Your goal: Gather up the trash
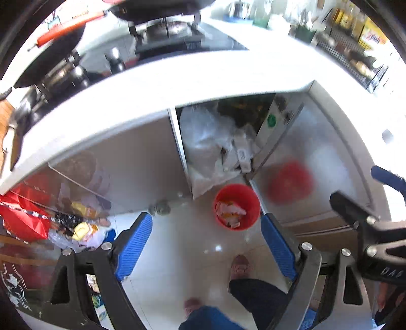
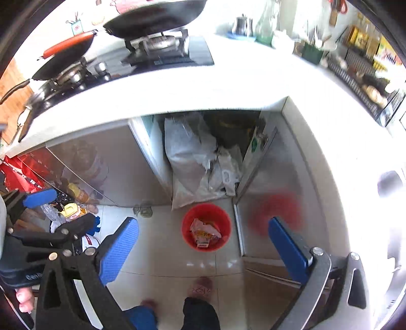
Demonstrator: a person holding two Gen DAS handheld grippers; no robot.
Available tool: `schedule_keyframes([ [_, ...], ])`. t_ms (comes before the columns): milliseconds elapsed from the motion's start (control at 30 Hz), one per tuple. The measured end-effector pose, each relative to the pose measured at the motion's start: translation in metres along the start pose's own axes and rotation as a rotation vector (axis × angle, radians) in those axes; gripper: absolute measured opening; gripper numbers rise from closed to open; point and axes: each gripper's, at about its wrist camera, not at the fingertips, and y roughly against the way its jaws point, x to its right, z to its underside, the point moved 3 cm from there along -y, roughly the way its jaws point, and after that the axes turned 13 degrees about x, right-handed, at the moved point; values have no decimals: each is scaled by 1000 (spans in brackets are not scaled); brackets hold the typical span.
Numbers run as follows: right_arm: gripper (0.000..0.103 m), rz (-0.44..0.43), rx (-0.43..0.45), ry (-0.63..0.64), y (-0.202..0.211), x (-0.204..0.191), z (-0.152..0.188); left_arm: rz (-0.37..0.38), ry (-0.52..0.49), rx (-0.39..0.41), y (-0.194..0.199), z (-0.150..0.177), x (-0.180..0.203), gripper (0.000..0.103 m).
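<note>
The floor (image 2: 177, 264) is glossy pale tile that throws back light spots. On it stands a smooth red plastic bucket (image 2: 206, 227) with crinkled paper and foil wrappers (image 2: 204, 232) inside. Behind the bucket, thin crumpled plastic bags (image 2: 192, 157) fill the open cabinet. Right of the bucket, the brushed-metal cabinet door (image 2: 276, 182) mirrors it as a red blur. Above, the white countertop (image 2: 203, 83) looks smooth, the wok (image 2: 154, 19) matt black. The gripper pads (image 1: 134, 246) are ribbed blue rubber.

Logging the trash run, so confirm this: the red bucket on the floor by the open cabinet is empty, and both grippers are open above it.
Not quite. The red bucket is not empty: both wrist views show crumpled wrappers inside. The rest holds: it stands by the open cabinet, with the left gripper and right gripper open above.
</note>
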Motion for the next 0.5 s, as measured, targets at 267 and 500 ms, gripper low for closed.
schedule_keyframes([
  [267,102,112,101,-94,68,-11,-11,62,-113,175,85,-23,-11,87],
  [500,102,268,265,-187,163,-39,-13,201,-160,295,171,-23,-29,87],
])
